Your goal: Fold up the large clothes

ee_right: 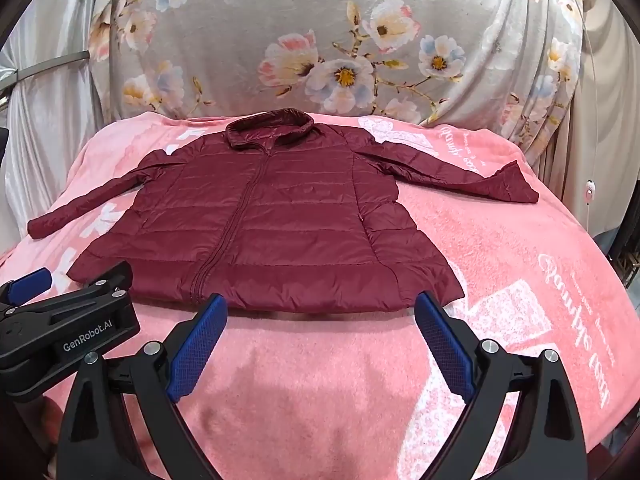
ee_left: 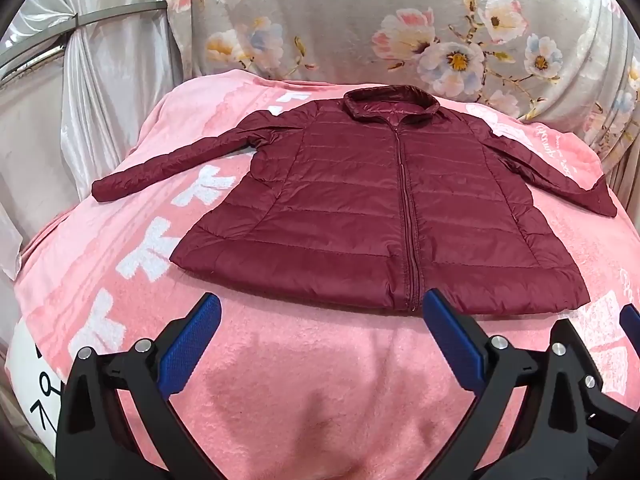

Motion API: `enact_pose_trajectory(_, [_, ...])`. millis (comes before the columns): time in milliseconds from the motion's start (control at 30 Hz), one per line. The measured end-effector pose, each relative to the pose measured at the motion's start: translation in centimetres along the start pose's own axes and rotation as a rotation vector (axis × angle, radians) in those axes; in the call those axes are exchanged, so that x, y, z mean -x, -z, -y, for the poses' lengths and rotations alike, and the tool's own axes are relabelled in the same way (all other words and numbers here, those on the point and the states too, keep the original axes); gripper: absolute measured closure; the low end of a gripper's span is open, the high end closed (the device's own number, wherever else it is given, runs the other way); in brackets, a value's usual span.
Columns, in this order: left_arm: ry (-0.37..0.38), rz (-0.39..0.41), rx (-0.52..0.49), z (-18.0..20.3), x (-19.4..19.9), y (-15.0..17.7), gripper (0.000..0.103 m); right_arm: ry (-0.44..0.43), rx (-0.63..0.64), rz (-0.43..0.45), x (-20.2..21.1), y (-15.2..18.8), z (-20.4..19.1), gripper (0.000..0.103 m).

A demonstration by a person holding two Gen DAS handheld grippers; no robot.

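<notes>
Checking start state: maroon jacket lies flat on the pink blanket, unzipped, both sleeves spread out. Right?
Not quite: the jacket is zipped shut, its zipper closed up to the collar, as the left wrist view shows. It does lie flat on the pink blanket, sleeves spread.

A maroon quilted puffer jacket [ee_left: 360,216] lies flat, front up, zipped shut. Collar toward the frame's top, hem toward the bottom, both sleeves spread outward

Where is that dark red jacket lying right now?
In both wrist views the jacket lies spread flat, zipped, on the pink blanket, collar toward the floral cloth behind and hem nearest both open grippers.
</notes>
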State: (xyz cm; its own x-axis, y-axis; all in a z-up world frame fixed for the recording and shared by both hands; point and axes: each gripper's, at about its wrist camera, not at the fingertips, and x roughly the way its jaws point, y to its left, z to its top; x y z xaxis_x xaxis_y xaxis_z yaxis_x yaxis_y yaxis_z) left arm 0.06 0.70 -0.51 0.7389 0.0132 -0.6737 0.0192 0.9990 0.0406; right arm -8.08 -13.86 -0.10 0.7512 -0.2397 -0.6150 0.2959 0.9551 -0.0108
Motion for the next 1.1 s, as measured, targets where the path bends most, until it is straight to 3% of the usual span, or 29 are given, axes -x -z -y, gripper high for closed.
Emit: enact_pose_trajectory(1100, [-0.004,-0.011,0.005,-0.6,-0.45,0.22,0.005,0.008,0.005,-0.006,-0.29,0.2,-0.33,0.01])
